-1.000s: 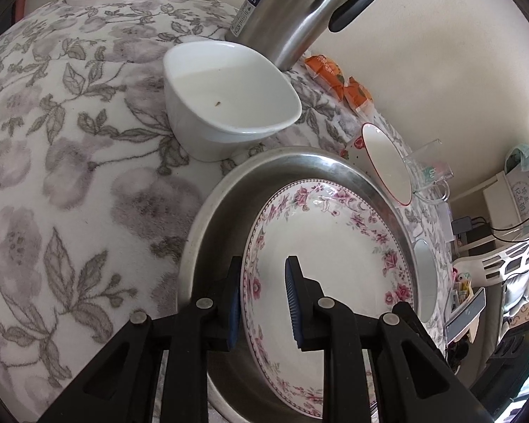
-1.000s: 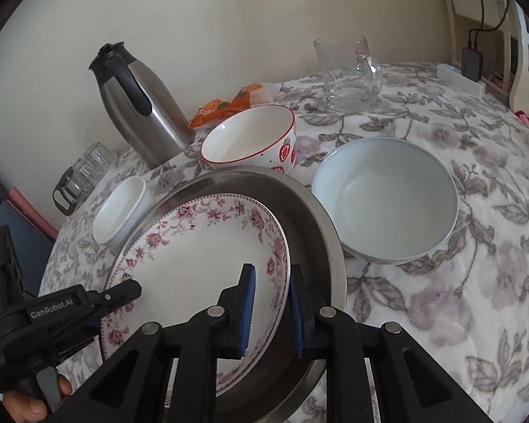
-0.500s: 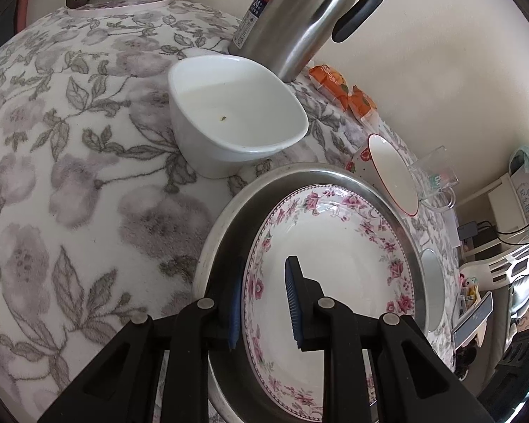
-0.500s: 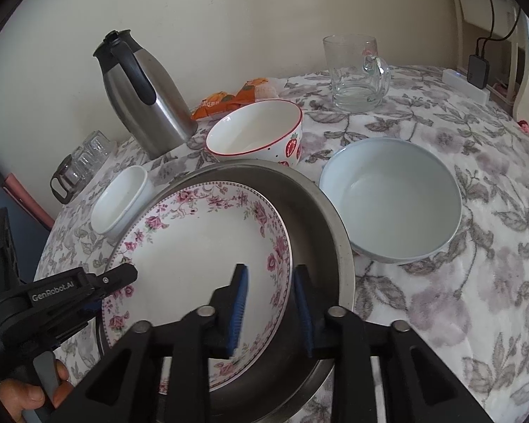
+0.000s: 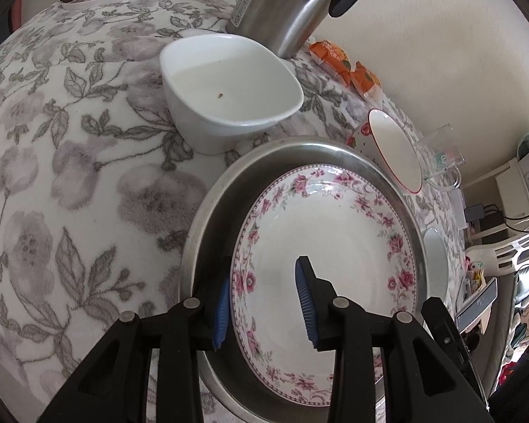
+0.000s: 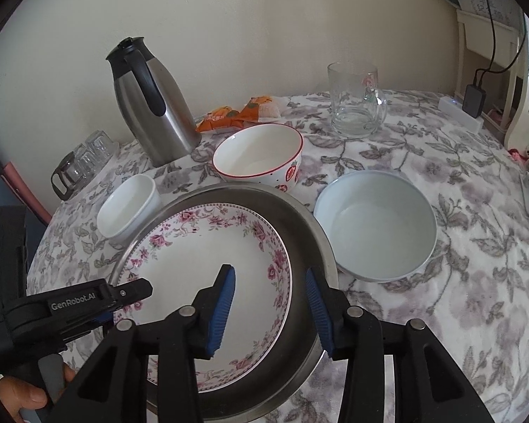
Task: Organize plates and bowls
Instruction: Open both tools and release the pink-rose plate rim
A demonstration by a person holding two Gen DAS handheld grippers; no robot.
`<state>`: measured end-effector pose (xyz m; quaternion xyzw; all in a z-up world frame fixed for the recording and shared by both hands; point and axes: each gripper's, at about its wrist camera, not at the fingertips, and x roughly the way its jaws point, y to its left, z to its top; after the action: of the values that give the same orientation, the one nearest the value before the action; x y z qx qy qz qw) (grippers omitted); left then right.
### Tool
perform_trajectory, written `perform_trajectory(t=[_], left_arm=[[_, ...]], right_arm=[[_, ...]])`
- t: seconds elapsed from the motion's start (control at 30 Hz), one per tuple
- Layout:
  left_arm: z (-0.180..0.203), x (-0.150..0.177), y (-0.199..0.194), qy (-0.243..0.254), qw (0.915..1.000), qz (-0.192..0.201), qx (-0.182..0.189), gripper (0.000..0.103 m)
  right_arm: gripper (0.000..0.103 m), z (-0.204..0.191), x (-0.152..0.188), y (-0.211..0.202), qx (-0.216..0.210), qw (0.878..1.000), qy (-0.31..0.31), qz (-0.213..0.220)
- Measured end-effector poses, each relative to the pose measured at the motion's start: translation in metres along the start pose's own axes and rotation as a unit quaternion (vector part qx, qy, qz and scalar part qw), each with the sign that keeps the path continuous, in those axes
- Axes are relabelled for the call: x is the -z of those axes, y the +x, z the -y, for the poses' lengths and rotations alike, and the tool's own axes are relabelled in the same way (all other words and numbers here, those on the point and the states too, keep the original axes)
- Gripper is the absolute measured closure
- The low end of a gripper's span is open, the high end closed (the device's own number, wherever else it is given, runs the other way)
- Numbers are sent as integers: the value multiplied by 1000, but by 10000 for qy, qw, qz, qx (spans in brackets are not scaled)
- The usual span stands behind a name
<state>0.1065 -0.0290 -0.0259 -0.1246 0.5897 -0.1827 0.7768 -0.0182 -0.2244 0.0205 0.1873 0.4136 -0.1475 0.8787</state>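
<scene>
both grippers' jaws have spread since 0.5 s ago; left gripper (image 5: 264,299) and right gripper (image 6: 269,310) released, straddling the floral plate (image 6: 201,257) rim inside the steel basin (image 6: 314,239).

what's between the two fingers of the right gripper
The near right rim of the floral plate, lying in the steel pan; the right gripper straddles it, open, in the right wrist view.

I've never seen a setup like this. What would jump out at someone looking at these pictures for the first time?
Probably the rose-rimmed plate lying inside a big steel pan mid-table, with two black grippers, the left gripper and right gripper, straddling its opposite rims with jaws open. Behind stand a strawberry bowl, a steel thermos jug and a glass mug; a pale blue bowl sits right of the pan.
</scene>
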Motion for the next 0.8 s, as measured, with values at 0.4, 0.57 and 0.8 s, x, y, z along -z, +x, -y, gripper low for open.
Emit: perform_trajectory(t=[0.4,0.57,0.8], left_arm=[[19,3,0,675,9957,37,-635,58],[34,4,-10,1185,9849,378,-1201,49],[37,1,-26,1221,9819,632,-1305,42]], right_arm=[[57,9,0,3,48,9997,133,-188],[57,10,0,3,45,9997,148,-209],[56,9,-2,0,80,9997,123,-172]])
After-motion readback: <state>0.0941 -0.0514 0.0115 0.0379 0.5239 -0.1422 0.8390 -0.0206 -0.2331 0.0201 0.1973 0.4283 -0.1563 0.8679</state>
